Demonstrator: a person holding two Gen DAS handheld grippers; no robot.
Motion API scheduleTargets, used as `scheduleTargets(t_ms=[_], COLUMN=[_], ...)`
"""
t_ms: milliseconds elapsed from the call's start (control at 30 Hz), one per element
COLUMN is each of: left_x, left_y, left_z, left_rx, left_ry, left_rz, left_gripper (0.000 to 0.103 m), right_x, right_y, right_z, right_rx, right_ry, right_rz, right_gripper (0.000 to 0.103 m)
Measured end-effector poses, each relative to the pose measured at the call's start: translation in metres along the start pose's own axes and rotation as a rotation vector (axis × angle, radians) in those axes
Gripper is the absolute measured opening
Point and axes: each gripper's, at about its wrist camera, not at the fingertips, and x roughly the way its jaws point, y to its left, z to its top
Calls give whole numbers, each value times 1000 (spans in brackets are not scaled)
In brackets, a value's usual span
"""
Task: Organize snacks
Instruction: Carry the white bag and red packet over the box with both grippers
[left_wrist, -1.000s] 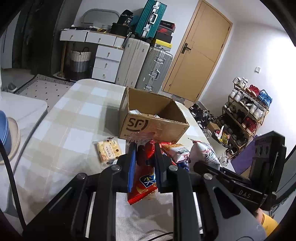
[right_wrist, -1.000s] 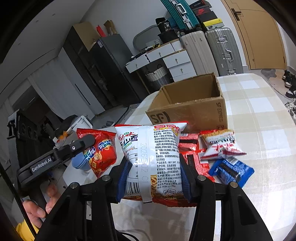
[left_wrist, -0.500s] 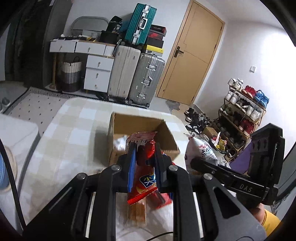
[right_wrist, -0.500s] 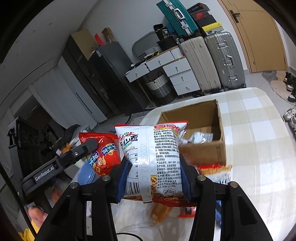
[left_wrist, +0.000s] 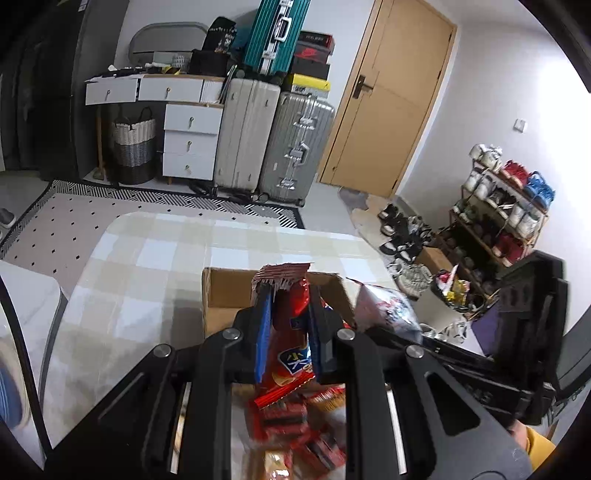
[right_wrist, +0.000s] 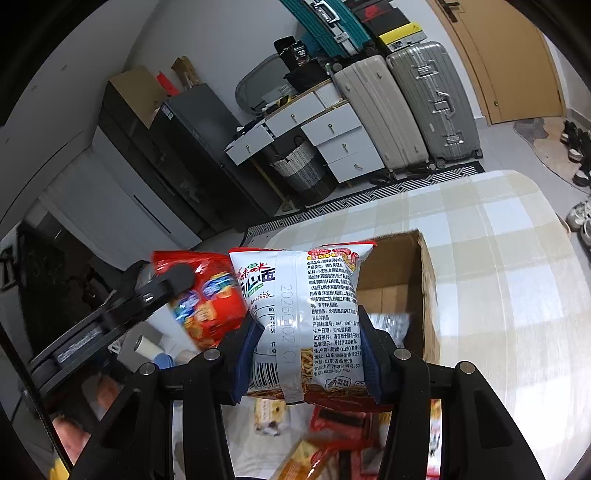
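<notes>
Both grippers are loaded and raised above the table, so the step in hand looks like carrying two packets to the cardboard box (right_wrist: 402, 291). The left gripper (left_wrist: 286, 325) pinches a red snack bag (left_wrist: 290, 354) edge-on between its blue-padded fingers, with the bag's crimped top poking up in front of the box's open mouth. The right gripper (right_wrist: 306, 354) clamps a white noodle-snack packet (right_wrist: 303, 302) across its middle, the box just beyond and to its right with a silvery packet already inside. To do this well, each bag should be brought fully over the opening before the fingers part, and one at a time, since the two grippers sit close together and could knock. More red snack packets (left_wrist: 295, 421) lie loose on the checked tablecloth (right_wrist: 498, 236) below.
</notes>
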Motion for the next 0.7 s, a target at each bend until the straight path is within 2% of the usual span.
scheduleTargets(t_ms=[67, 200, 333, 567, 700], left_x=[25, 74, 114, 155, 168], left_y=[4, 14, 19, 38, 41], left_z=[9, 23, 24, 6, -7], left_rx=[1, -16, 5, -48, -33], left_ry=[22, 62, 105, 143, 156], left_rz=[24, 26, 35, 30, 32], left_gripper=[15, 15, 15, 15, 15], right_x=[9, 31, 57, 86, 95], right_y=[-4, -14, -21, -39, -46], right_z=[7, 15, 15, 12, 11], right_rx=[-4, 0, -17, 7, 7], right_ry=[8, 31, 91, 136, 150], right_rz=[-4, -18, -64, -64, -77], right_gripper=[49, 49, 49, 49, 49])
